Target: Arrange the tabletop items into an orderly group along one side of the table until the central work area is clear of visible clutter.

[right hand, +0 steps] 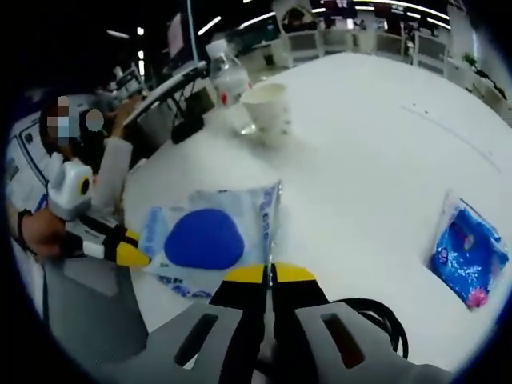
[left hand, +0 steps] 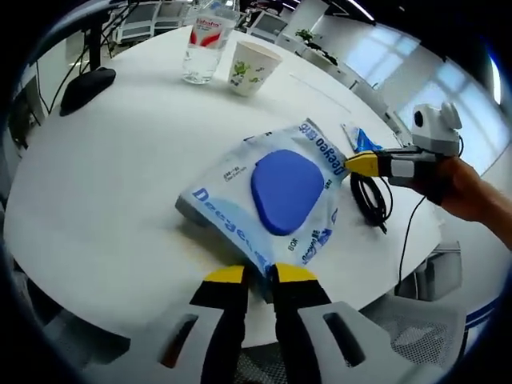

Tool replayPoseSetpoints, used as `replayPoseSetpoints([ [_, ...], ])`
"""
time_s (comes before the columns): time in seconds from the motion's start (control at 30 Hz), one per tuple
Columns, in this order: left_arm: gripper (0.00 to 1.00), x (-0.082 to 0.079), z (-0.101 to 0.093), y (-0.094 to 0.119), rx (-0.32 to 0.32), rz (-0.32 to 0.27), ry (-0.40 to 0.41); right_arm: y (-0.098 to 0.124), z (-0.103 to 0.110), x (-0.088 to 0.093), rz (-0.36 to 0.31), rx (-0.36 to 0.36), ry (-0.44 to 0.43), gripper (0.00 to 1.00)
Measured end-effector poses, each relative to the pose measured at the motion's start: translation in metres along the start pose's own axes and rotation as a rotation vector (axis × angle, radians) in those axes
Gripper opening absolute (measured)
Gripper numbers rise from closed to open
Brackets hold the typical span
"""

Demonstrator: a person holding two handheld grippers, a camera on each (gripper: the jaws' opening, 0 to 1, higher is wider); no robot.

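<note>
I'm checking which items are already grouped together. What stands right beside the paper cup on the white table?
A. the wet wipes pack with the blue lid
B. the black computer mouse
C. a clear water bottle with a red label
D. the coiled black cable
C: the water bottle stands upright right next to the paper cup, while the wipes pack lies apart, nearer the left gripper.

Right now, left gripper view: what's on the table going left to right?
Black mouse → water bottle → paper cup → wet wipes pack → black cable → right gripper, coming in from the right.
</note>
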State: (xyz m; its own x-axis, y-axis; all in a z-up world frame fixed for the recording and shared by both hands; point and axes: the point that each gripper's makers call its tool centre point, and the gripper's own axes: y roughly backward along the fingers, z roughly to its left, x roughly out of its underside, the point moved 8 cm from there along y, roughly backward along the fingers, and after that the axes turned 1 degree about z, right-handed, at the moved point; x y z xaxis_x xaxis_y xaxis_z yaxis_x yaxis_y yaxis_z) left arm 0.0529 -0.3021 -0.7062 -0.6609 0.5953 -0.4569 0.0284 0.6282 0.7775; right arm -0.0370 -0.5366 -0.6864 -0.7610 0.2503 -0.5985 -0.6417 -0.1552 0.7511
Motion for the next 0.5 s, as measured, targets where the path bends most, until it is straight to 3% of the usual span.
replayPoseSetpoints([
  [0.5,0.05,-0.017,0.022,0.005,-0.021,-0.011,0.002,0.009,0.018,0.017,-0.025,0.011,-0.056,0.00],
])
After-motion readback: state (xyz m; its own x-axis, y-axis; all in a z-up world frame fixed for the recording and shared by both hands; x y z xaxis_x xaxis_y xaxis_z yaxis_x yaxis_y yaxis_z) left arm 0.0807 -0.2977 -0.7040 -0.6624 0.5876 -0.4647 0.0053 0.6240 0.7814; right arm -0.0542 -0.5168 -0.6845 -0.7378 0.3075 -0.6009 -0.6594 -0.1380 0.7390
